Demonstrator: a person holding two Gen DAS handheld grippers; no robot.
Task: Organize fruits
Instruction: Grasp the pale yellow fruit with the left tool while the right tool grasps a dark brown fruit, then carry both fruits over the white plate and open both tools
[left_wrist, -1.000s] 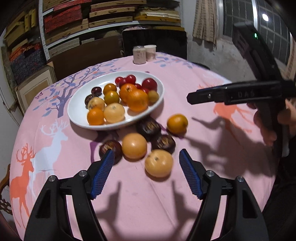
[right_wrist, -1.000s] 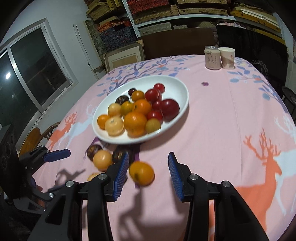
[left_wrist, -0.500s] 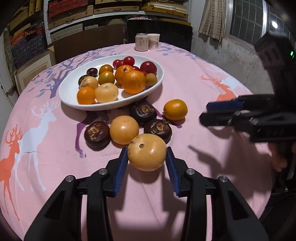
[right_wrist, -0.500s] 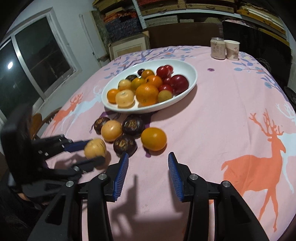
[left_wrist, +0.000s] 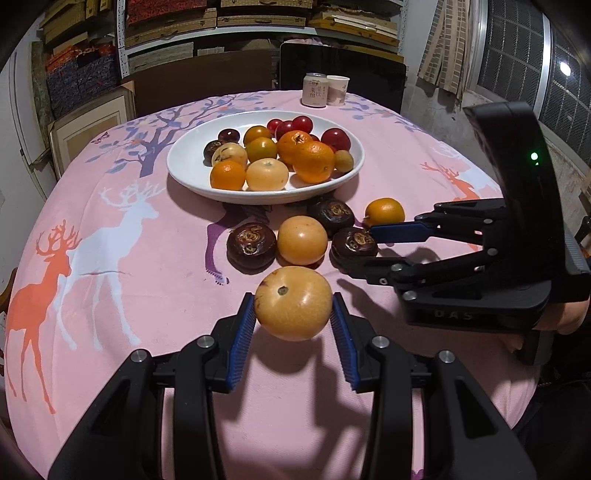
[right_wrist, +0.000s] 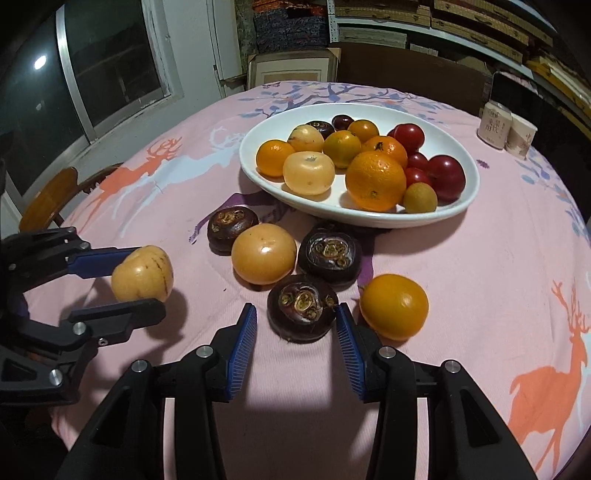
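My left gripper (left_wrist: 293, 301) is shut on a pale yellow-orange fruit (left_wrist: 293, 310), held just off the pink tablecloth; the right wrist view shows that left gripper (right_wrist: 147, 278) gripping the fruit (right_wrist: 142, 273) at the far left. My right gripper (right_wrist: 295, 321) is open, its blue pads on either side of a dark purple fruit (right_wrist: 303, 306) lying on the cloth, with a gap at the left pad. A white oval plate (right_wrist: 469, 199) behind holds several oranges, pale fruits and red plums. Loose beside it lie an orange fruit (right_wrist: 393, 304), a pale orange one (right_wrist: 264, 253) and two more dark fruits (right_wrist: 328, 256).
A drink can (left_wrist: 314, 90) and a paper cup (left_wrist: 337, 90) stand at the table's far edge. A wooden chair (right_wrist: 48, 199) sits by the table's left rim. Shelves and a dark chair back stand beyond the table. A hand (left_wrist: 565, 317) holds the right gripper.
My left gripper shut on the pale fruit it was straddling. My right gripper moved in and down, from in front of the orange fruit to around the nearest dark fruit.
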